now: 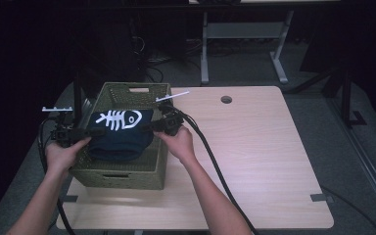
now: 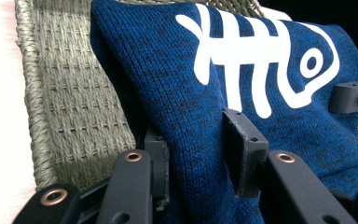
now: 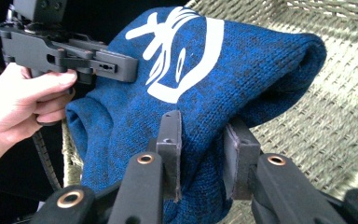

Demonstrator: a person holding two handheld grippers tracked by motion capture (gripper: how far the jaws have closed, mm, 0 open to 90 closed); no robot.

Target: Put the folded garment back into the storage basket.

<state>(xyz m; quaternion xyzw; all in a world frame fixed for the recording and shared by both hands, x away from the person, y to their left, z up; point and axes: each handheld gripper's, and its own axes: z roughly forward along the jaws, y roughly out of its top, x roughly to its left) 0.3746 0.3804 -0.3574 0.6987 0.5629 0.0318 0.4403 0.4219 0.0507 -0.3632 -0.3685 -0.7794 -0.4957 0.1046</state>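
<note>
A folded blue knit sweater [image 1: 120,134] with a white fish-bone print hangs over the inside of a green woven basket [image 1: 122,178]. My left gripper [image 1: 90,133] is shut on its left edge, the fabric [image 2: 191,93] pinched between the pads [image 2: 198,154]. On the opposite edge my right gripper [image 1: 149,127] is shut too, a thick fold [image 3: 242,60] pressed between its pads [image 3: 203,144]. The basket's woven wall [image 2: 74,107] lies close beside the sweater. Each gripper view shows the other gripper at the sweater's far edge, the right one [image 2: 349,95] and the left one [image 3: 116,67].
The basket stands at the left end of a light wooden table [image 1: 254,147] with a round cable hole [image 1: 226,99] near its back edge. Black cables [image 1: 215,166] trail from the grippers across the table. A grey desk frame [image 1: 245,32] stands behind on the dark floor.
</note>
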